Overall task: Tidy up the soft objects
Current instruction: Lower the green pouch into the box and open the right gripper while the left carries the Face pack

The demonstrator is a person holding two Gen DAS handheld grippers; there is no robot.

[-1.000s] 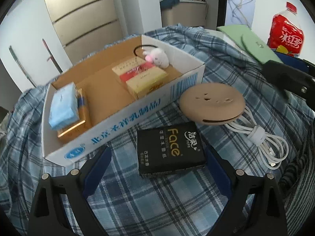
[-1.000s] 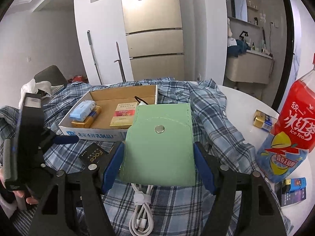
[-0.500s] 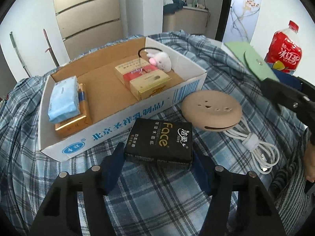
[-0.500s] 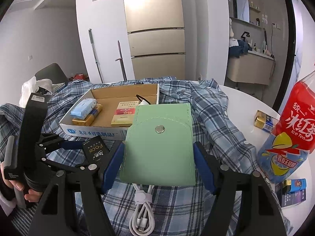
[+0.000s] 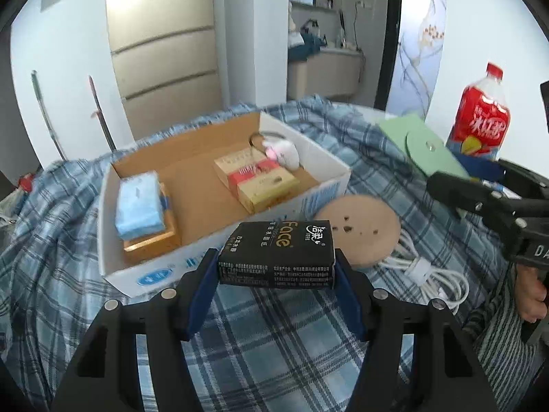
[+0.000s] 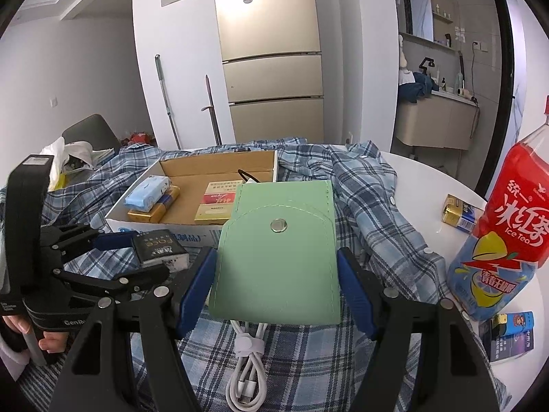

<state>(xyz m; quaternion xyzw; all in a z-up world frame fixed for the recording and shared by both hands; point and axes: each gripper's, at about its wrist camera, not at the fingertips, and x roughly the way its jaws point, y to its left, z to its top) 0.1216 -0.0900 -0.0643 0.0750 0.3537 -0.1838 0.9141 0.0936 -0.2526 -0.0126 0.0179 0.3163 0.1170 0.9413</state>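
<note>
My left gripper [image 5: 276, 267] is shut on a black "Face" tissue pack [image 5: 278, 257] and holds it above the plaid cloth, just in front of the cardboard box [image 5: 154, 271]. The pack also shows in the right wrist view [image 6: 158, 249]. The box holds a blue tissue pack [image 5: 139, 206], yellow and red packets [image 5: 257, 180] and a small white plush toy [image 5: 284, 149]. My right gripper [image 6: 276, 274] is shut on a green felt pouch [image 6: 278, 254] and holds it above a coiled white cable [image 6: 247, 370].
A round tan disc [image 5: 360, 226] lies right of the box beside the white cable [image 5: 429, 274]. A red iced tea bottle [image 6: 504, 237] stands at the right on the white table [image 6: 429, 178], with small boxes [image 6: 459, 213] near it. A plaid shirt [image 6: 360, 185] covers the table.
My left gripper closed on the black tissue pack and lifted it off the cloth toward the box. My right gripper kept hold of the green pouch, almost still.
</note>
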